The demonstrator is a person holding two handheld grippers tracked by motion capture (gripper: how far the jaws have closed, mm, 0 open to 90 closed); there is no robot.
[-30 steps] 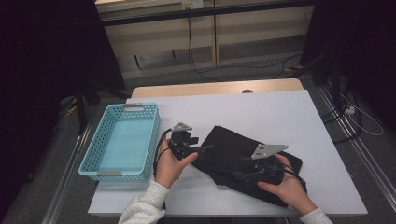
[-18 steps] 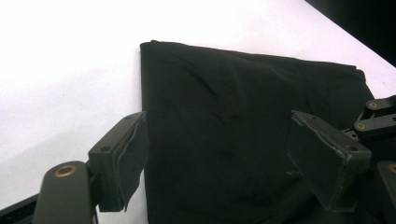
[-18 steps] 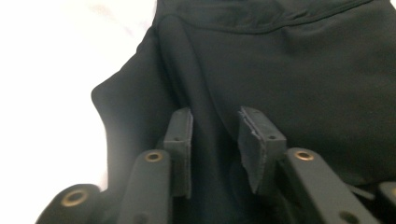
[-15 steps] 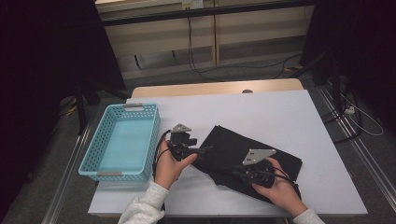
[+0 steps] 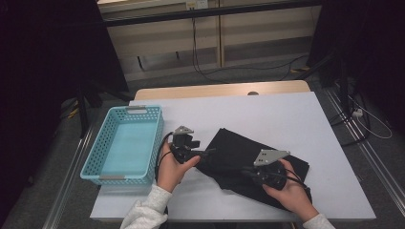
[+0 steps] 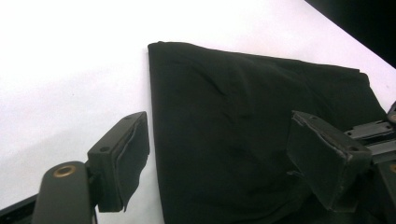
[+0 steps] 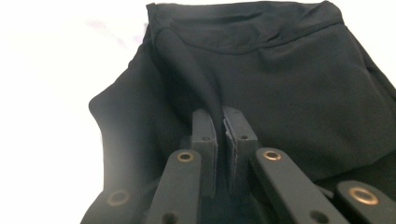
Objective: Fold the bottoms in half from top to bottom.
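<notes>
A person seated at a white table (image 5: 286,119) works a black cloth (image 5: 248,157) with a two-jaw gripper in each hand. The cloth lies folded on the near half of the table, to the right of a light blue plastic basket (image 5: 125,145) that stands at the table's left edge. The right gripper (image 7: 219,126), resting on the cloth's near right part, has just been closing; its jaws now stand almost together, pinching a raised ridge of the black cloth between the pads. The left gripper (image 6: 224,158) sits at the cloth's left end with its jaws spread wide: one pad over the bare table just beside the cloth's edge, the other above the fabric, neither pressing on it. The person's sleeves, pale grey, enter from the bottom of the high view
</notes>
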